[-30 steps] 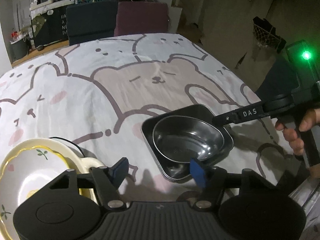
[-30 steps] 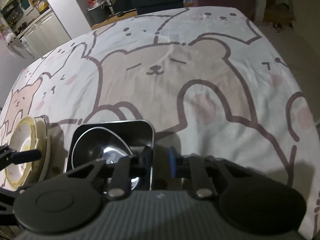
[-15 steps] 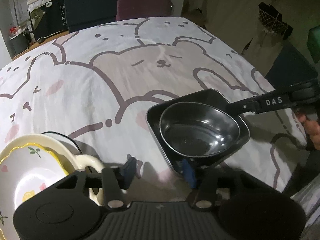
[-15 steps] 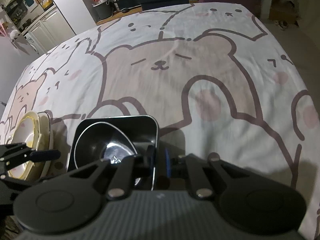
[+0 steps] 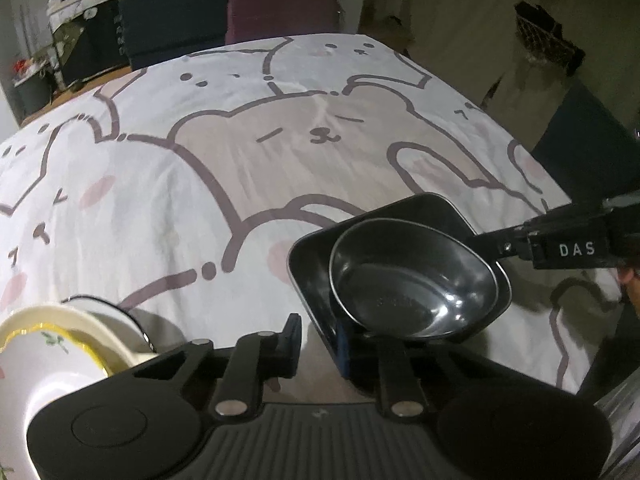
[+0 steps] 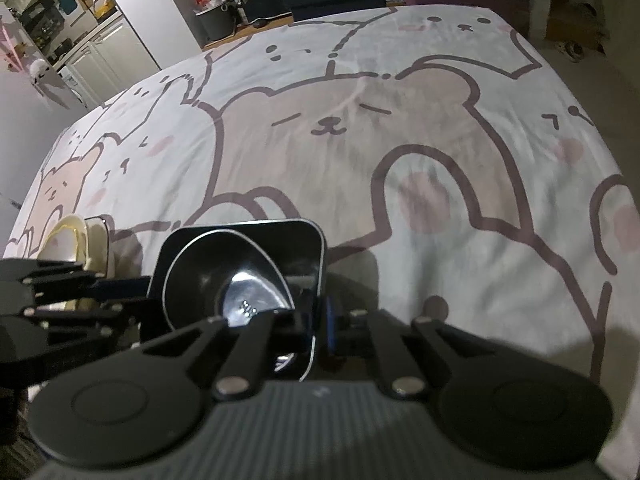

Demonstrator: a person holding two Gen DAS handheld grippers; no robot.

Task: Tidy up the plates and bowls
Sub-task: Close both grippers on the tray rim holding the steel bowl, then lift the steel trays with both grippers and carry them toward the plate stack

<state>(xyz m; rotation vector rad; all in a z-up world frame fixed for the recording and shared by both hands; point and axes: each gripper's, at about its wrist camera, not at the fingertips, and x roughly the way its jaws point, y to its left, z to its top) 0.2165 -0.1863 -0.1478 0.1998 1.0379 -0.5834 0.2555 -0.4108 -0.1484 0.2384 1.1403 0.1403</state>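
Note:
A black square plate (image 5: 308,256) lies on the bear-print cloth with a round dark metal bowl (image 5: 408,280) inside it. My left gripper (image 5: 318,340) straddles the plate's near-left rim. Its jaws are closing, and a sliver of cloth still shows between the left pad and the rim. My right gripper (image 6: 319,320) is shut on the plate's right rim (image 6: 320,264). In the left wrist view it (image 5: 478,238) reaches in from the right. The left gripper (image 6: 146,292) meets the plate's left edge in the right wrist view.
A stack of cream dishes with yellow rims (image 5: 52,340) stands just left of the left gripper and shows again as cream dishes (image 6: 72,236). A hand (image 5: 628,280) holds the right gripper. Chairs (image 5: 280,4) stand beyond the far table edge; the cloth falls away on the right.
My left gripper has dropped toward the square plate and its jaws have narrowed from wide to a small gap around the rim. The right jaws have drawn tight on the right rim.

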